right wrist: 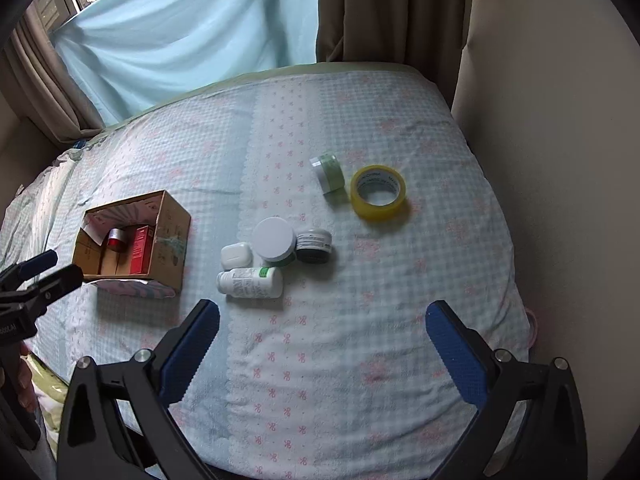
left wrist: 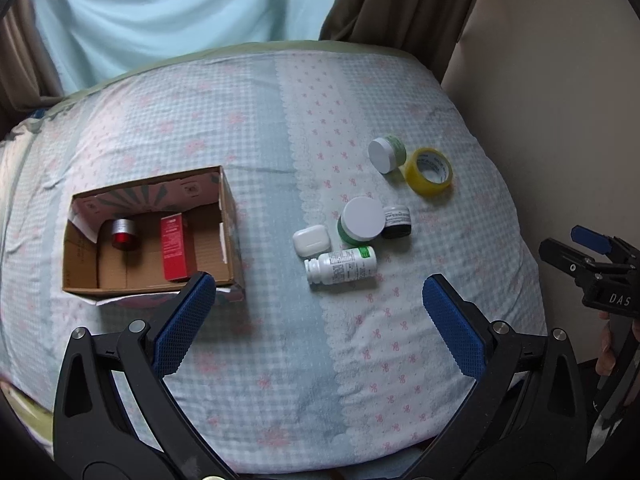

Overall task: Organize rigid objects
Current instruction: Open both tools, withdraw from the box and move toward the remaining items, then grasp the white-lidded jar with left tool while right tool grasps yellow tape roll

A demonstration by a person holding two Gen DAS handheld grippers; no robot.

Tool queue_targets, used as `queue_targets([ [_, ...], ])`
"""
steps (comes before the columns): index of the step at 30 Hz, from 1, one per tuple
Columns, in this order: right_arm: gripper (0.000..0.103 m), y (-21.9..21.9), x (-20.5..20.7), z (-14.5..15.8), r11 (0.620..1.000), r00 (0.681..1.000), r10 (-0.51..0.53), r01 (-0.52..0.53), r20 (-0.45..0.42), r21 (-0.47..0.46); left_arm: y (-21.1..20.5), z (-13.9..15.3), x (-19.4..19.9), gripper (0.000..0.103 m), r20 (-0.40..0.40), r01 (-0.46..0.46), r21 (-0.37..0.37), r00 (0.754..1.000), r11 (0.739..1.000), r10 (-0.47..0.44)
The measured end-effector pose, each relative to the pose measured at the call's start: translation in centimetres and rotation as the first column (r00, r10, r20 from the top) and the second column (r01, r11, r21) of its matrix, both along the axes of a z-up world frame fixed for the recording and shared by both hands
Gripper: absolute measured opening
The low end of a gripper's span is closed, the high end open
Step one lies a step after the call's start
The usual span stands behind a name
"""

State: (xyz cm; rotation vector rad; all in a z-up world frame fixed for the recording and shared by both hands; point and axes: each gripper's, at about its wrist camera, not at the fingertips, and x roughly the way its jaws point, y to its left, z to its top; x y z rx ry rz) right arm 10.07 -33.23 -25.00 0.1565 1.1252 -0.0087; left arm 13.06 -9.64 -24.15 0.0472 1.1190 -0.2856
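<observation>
A cardboard box [left wrist: 230,216] [right wrist: 172,236] lies on the bed and holds a red jar [left wrist: 124,234] and a red carton [left wrist: 175,248]. To its right lie a white bottle [left wrist: 340,265] [right wrist: 250,282], a white earbud case [left wrist: 312,240] [right wrist: 237,255], a green jar with white lid [left wrist: 362,220] [right wrist: 275,240], a black jar [left wrist: 397,222] [right wrist: 314,245], a small green jar [left wrist: 386,154] [right wrist: 330,174] and a yellow tape roll [left wrist: 429,171] [right wrist: 378,193]. My left gripper [left wrist: 318,292] is open and empty above the bed, near the box. My right gripper [right wrist: 322,318] is open and empty, in front of the bottle.
The bed [left wrist: 280,360] has a light blue checked cover with pink bows. Curtains [right wrist: 380,12] and a pale blue cloth [right wrist: 192,32] hang behind it. A wall [right wrist: 560,120] runs along the bed's right side.
</observation>
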Motion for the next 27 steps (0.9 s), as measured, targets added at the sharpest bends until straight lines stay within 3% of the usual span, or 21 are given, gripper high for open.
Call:
queue_targets([
  [9, 0.103, -3.2, 3.5, -6.0, 0.998, 0.995, -0.055, 0.054, 0.086, 0.012, -6.7, -9.3, 3.5, 0.103, 0.004, 0.192, 0.058, 0.981, 0.980, -0.193],
  [18, 0.103, -4.7, 8.8, -15.7, 0.999, 0.989, -0.024, 0.027, 0.143, -0.018, -11.2, -20.8, 7.9, 0.103, -0.025, 0.336, 0.133, 0.942, 0.932, -0.336],
  [23, 0.103, -5.0, 11.8, -20.5, 0.998, 0.985, 0.002, 0.009, 0.172, -0.063, -12.2, -24.9, 9.8, 0.098, -0.041, 0.387, 0.146, 0.922, 0.910, -0.386],
  [27, 0.103, -5.6, 14.1, -22.9, 0.997, 0.983, 0.006, 0.008, 0.185, -0.074, -12.7, -26.5, 10.8, 0.096, -0.043, 0.414, 0.139, 0.910, 0.900, -0.412],
])
